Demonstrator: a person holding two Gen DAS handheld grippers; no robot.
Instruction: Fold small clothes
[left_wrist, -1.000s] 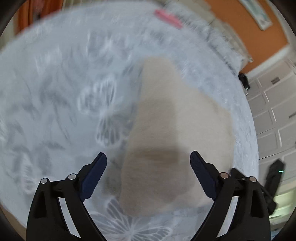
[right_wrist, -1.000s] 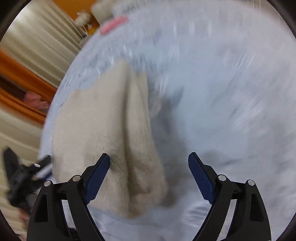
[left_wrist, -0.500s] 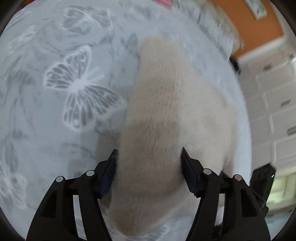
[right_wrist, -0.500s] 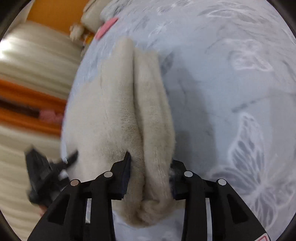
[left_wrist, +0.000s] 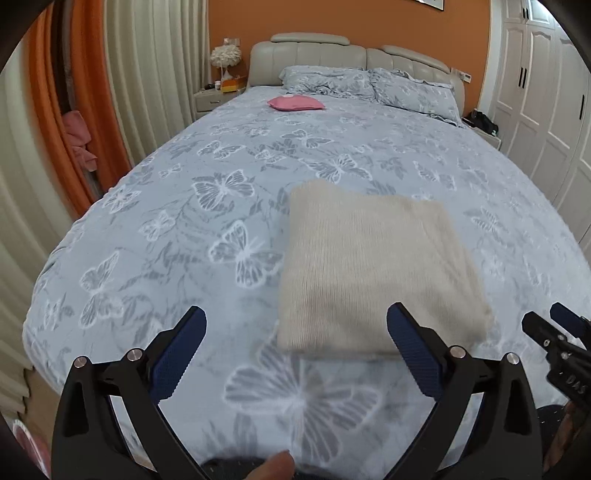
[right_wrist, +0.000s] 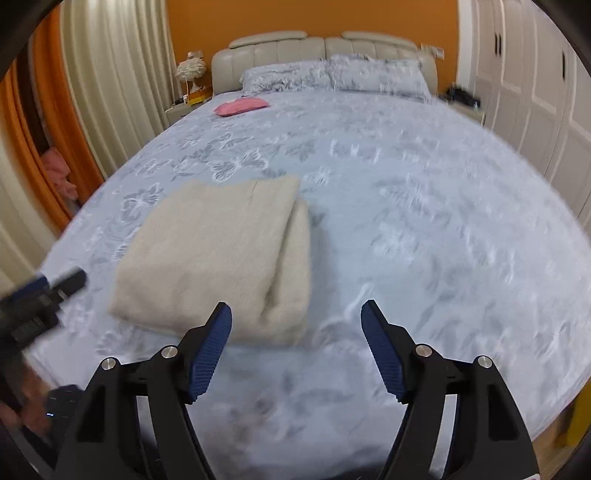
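Note:
A cream knitted garment (left_wrist: 373, 273) lies folded into a thick rectangle on the bed, also seen as the cream garment (right_wrist: 218, 258) from the right side. My left gripper (left_wrist: 297, 330) hovers above and in front of its near left corner, jaws opening wide, with nothing between them. My right gripper (right_wrist: 295, 325) hangs over the bedspread just off the garment's near right corner, jaws also opening and empty. The right gripper's tip (left_wrist: 554, 332) shows at the edge of the left wrist view, and the left gripper's tip (right_wrist: 55, 288) in the right wrist view.
The bed has a grey-blue butterfly bedspread (left_wrist: 184, 221), a pink cushion (left_wrist: 295, 103) far back, pillows (left_wrist: 365, 83) and a padded headboard. Curtains (left_wrist: 147, 74) hang left, white wardrobes (left_wrist: 546, 92) stand right, a nightstand (left_wrist: 212, 98) sits by the headboard.
Both grippers closed on the folded garment's near edge half a second ago, then let go, opened and pulled back and up. The garment now lies flat on the bed.

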